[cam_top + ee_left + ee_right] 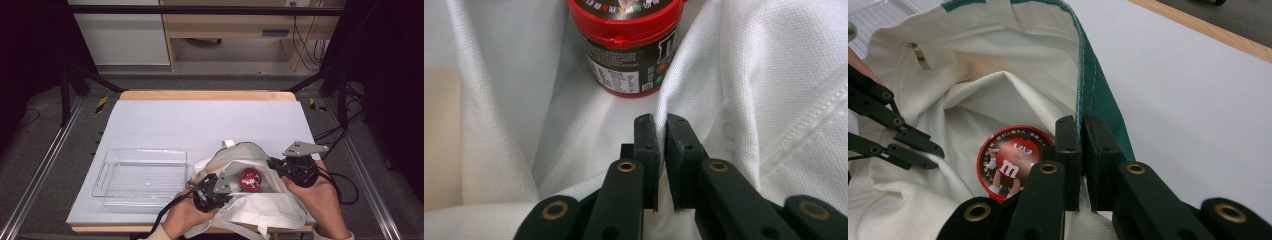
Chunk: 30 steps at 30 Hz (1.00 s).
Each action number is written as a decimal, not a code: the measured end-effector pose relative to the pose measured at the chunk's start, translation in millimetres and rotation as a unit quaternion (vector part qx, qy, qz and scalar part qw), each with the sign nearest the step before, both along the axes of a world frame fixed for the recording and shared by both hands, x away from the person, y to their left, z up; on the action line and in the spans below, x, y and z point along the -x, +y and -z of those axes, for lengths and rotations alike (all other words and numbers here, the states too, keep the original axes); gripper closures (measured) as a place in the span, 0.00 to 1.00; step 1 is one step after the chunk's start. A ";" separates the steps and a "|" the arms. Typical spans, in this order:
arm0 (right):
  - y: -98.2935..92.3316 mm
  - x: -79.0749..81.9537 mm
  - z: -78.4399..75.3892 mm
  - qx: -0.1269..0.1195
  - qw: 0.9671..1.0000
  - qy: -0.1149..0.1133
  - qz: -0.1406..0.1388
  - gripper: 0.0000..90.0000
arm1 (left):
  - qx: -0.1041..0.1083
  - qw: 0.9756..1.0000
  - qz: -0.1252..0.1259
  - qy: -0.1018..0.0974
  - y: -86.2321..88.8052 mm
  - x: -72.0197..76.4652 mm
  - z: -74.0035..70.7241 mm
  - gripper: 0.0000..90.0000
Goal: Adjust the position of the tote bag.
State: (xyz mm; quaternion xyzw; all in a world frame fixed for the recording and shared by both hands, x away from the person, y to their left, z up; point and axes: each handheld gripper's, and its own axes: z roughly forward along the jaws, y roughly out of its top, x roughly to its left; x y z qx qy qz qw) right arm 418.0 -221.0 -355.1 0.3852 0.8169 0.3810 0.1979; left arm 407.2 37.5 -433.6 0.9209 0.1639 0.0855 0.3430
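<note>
A: Status of the L gripper?

B: Jaws were pressed together on a fold of the white cloth bag, at the near-left part of the mouth. Cloth sat pinched between the pads; nothing else in there.

A: And the R gripper?

B: Same config. Jaws were clamped on the bag's green-trimmed rim, at the right side of the mouth as seen from the high view. With both edges pulled apart, the mouth stood open.

A: Contents?

B: One red-lidded candy jar, upright inside the bag, approx. between the two grippers. The left gripper view had it just beyond the jaw tips; neither gripper was touching it.

A: Progress, in your judgement?

B: Opening step looked done: bag held wide, jar exposed. Jar not yet taken out. The clear plastic tray lay well to the left on the table with nothing in it, prob. the destination. So removal and placement looked left to do, and one gripper would need to let go of cloth first.

A: Hand pose?

B: Left hand and right hand came in from the near edge, palms under the gripper bodies, jaws angled inward toward the bag mouth.
</note>
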 end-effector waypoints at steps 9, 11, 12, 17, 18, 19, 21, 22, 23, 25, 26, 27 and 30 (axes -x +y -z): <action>-4.0 -4.2 6.4 -0.001 1.000 -0.001 0.004 0.96 | 0.015 1.000 -0.010 -0.025 5.3 12.0 -3.5 0.97; -5.5 -5.0 8.0 -0.003 1.000 0.000 0.007 0.96 | 0.015 0.999 -0.009 -0.030 5.6 14.2 -4.4 0.97; -5.5 -5.0 8.0 -0.003 1.000 0.000 0.007 0.96 | 0.015 0.999 -0.009 -0.033 6.0 16.6 -5.0 0.97; -8.1 -6.9 12.7 -0.001 1.000 0.005 0.009 0.95 | 0.020 0.999 -0.010 -0.042 8.7 26.5 -4.1 0.98; -7.7 -7.4 13.7 -0.001 1.000 0.005 0.008 0.95 | 0.021 0.999 -0.011 -0.044 9.5 28.6 -3.1 0.98; -7.6 -7.5 14.2 0.000 1.000 0.005 0.008 0.94 | 0.018 0.999 -0.009 -0.044 10.3 29.6 -2.9 0.98; -7.1 -8.4 15.6 0.004 1.000 0.005 0.005 0.91 | 0.021 0.999 -0.009 -0.042 11.9 30.9 -1.4 0.98; -7.1 -8.4 15.6 0.004 1.000 0.005 0.005 0.91 | 0.021 0.999 -0.009 -0.042 11.9 30.9 -1.4 0.98; -5.7 -9.5 17.1 0.008 1.000 0.007 0.004 0.85 | 0.023 0.999 -0.010 -0.041 11.7 30.2 -0.8 0.98; -3.8 -10.2 18.8 0.010 1.000 0.009 0.004 0.83 | 0.023 0.999 -0.010 -0.042 11.7 29.9 -0.9 0.98; -3.8 -10.2 18.8 0.010 1.000 0.009 0.004 0.83 | 0.022 0.999 -0.009 -0.042 11.9 29.6 -1.1 0.98; -1.7 -11.0 20.5 0.016 1.000 0.010 0.002 0.77 | 0.026 0.999 -0.010 -0.042 12.1 29.9 -1.6 0.98; 0.8 -11.8 22.4 0.020 1.000 0.012 0.001 0.75 | 0.026 0.999 -0.011 -0.044 11.7 30.2 -1.4 0.98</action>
